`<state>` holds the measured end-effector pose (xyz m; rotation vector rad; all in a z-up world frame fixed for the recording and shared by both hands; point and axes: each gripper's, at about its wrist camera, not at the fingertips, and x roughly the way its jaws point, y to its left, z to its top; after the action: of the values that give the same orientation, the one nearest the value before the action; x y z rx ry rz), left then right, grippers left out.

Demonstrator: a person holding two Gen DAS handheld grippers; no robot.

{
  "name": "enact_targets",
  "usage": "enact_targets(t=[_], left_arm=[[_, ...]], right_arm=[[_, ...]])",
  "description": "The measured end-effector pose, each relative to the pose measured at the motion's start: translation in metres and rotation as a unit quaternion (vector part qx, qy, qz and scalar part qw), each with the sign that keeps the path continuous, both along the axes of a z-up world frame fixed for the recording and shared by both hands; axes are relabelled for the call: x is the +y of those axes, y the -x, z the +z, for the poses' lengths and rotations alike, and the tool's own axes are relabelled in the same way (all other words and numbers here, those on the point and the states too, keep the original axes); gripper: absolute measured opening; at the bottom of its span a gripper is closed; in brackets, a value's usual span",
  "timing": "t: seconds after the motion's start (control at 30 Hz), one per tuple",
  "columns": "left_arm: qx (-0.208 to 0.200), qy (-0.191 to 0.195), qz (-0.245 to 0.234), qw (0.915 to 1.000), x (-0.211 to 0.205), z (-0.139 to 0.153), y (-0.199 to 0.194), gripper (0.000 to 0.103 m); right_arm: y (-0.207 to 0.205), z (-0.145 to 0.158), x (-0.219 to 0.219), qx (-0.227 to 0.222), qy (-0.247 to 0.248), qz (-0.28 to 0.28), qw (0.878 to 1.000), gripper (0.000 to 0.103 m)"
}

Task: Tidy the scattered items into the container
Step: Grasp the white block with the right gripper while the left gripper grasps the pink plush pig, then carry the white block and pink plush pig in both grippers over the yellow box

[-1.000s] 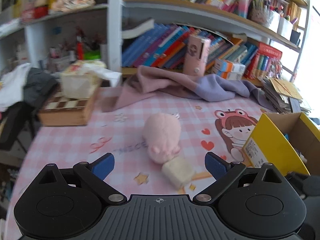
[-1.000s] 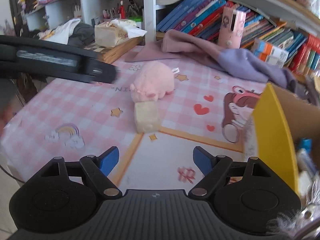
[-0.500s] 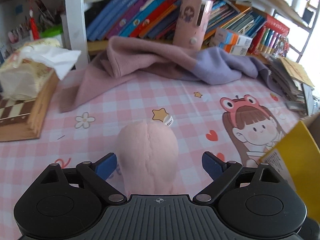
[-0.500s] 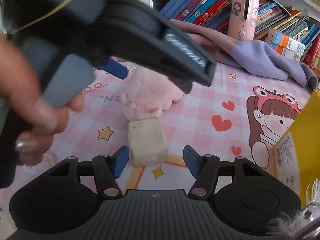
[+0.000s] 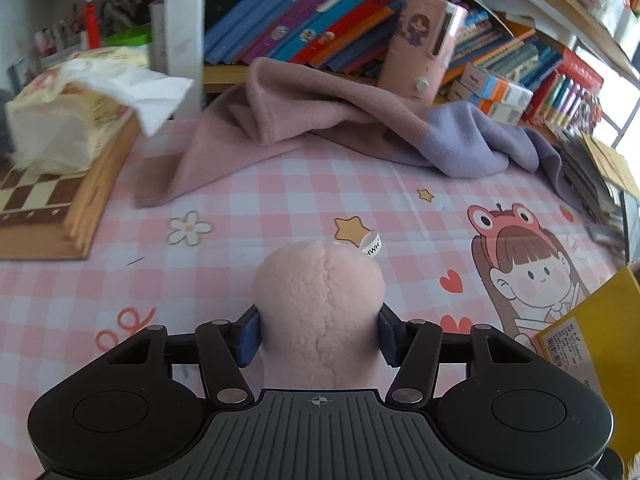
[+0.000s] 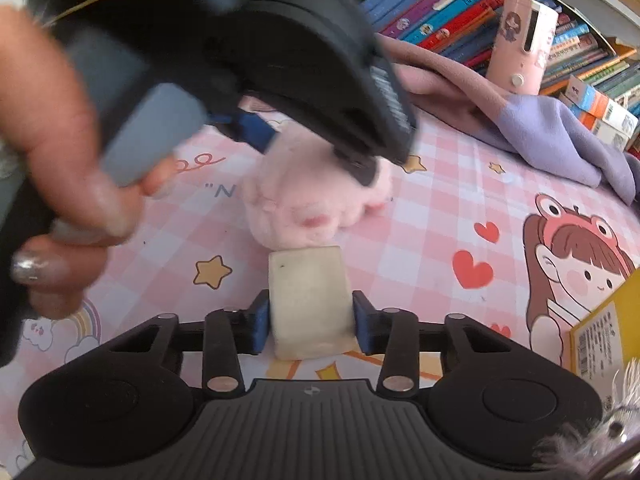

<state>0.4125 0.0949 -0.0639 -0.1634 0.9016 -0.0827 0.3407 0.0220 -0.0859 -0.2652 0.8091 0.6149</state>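
Note:
A pink plush pig [image 5: 320, 312] lies on the pink checked tablecloth. My left gripper [image 5: 318, 338] is shut on it, its blue pads pressing both sides of the toy. In the right wrist view the pig [image 6: 312, 204] lies under the left gripper's black body [image 6: 280, 60]. A cream foam block [image 6: 310, 300] sits just in front of the pig. My right gripper [image 6: 310, 326] is shut on the block, pads against its two sides. The yellow cardboard box [image 5: 596, 360] stands at the right edge, also in the right wrist view [image 6: 604, 340].
A pink and purple blanket [image 5: 360, 128] lies at the back by the bookshelf [image 5: 340, 20]. A wooden chessboard box [image 5: 52, 208] with a tissue pack [image 5: 68, 120] sits at the left. A pink dispenser [image 5: 420, 44] leans on the books. Papers [image 5: 596, 176] are stacked at the right.
Both grippers have moved forward and closed: the left one around the pink pig, the right one around the cream block. The pig and block have stayed on the table.

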Motion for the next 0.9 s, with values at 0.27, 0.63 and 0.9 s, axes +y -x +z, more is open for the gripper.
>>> enact_targets(t=[0.27, 0.63, 0.9], left_arm=[[-0.027, 0.024, 0.017, 0.9992, 0.012, 0.023, 0.042, 0.056], [-0.07, 0.053, 0.028, 0.9958, 0.015, 0.055, 0.129, 0.056], [-0.089, 0.08, 0.041, 0.992, 0.021, 0.07, 0.211, 0.056]], right_arm=[[0.011, 0.026, -0.023, -0.021, -0.018, -0.02, 0.999, 0.036], [0.072, 0.074, -0.058, -0.076, -0.022, -0.009, 0.997, 0.036], [0.13, 0.105, -0.095, -0.085, -0.048, -0.015, 0.995, 0.036]])
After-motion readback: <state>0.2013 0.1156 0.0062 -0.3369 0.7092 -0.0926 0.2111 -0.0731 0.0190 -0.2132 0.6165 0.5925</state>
